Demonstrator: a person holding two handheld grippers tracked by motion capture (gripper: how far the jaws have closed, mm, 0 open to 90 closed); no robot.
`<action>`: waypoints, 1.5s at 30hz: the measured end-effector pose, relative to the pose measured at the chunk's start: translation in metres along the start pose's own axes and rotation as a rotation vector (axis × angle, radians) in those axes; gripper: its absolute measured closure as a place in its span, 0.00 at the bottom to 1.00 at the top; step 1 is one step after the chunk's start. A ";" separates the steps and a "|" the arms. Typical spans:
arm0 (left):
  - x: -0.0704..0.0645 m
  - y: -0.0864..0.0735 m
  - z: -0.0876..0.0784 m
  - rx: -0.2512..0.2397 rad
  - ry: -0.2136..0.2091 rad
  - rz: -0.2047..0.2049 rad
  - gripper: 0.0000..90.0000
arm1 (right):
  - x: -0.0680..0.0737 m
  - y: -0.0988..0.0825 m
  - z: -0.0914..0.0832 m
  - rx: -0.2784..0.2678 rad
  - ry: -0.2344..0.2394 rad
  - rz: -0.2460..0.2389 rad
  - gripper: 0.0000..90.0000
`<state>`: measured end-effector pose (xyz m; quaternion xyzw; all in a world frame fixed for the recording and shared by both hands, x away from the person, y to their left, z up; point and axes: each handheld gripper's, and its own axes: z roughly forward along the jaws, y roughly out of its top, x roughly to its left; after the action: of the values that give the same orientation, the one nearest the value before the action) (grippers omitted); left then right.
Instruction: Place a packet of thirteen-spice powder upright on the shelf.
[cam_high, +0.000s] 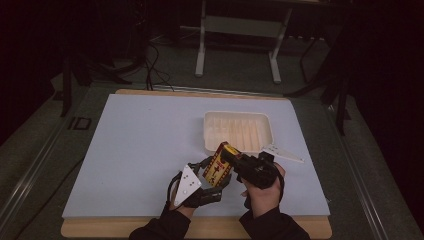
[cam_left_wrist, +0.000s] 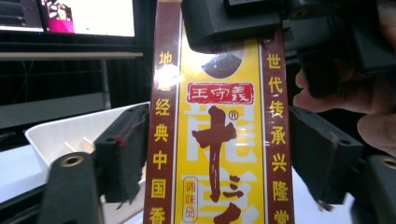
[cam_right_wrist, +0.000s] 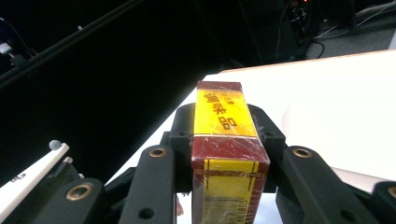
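Note:
A yellow and dark red seasoning box (cam_high: 216, 169) with Chinese print hangs tilted above the blue mat, held between both hands. My right gripper (cam_high: 231, 157) is shut on its upper end; in the right gripper view the jaws (cam_right_wrist: 229, 163) clamp both sides of the box (cam_right_wrist: 224, 116). My left gripper (cam_high: 214, 178) stands at the lower end. In the left gripper view the box (cam_left_wrist: 217, 140) runs up between the black jaws, and my left gripper (cam_left_wrist: 219, 156) is open, pads just off its edges. The right gripper (cam_left_wrist: 233, 23) grips the box's far end there.
A white ribbed plastic tray (cam_high: 208, 131) lies on the blue mat (cam_high: 140, 145) just beyond the hands; its rim (cam_left_wrist: 56, 133) also appears behind the left jaw. The mat rests on a wooden board. A grey table frame stands on the floor farther back.

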<state>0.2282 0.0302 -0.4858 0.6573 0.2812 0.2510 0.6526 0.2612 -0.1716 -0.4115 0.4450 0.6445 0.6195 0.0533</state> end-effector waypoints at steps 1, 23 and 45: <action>0.000 0.001 0.001 0.020 -0.007 -0.010 0.22 | 0.000 0.001 -0.001 -0.003 -0.007 -0.020 0.75; 0.014 0.009 -0.012 0.200 -0.020 -0.091 0.04 | 0.000 0.022 -0.005 -0.074 -0.119 -0.184 0.75; 0.007 -0.006 -0.031 0.341 0.081 -0.068 0.02 | -0.017 0.051 0.025 -0.192 -0.365 -0.351 0.75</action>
<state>0.2119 0.0573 -0.4917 0.7378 0.3679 0.2037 0.5281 0.3130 -0.1725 -0.3821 0.4234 0.6299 0.5686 0.3171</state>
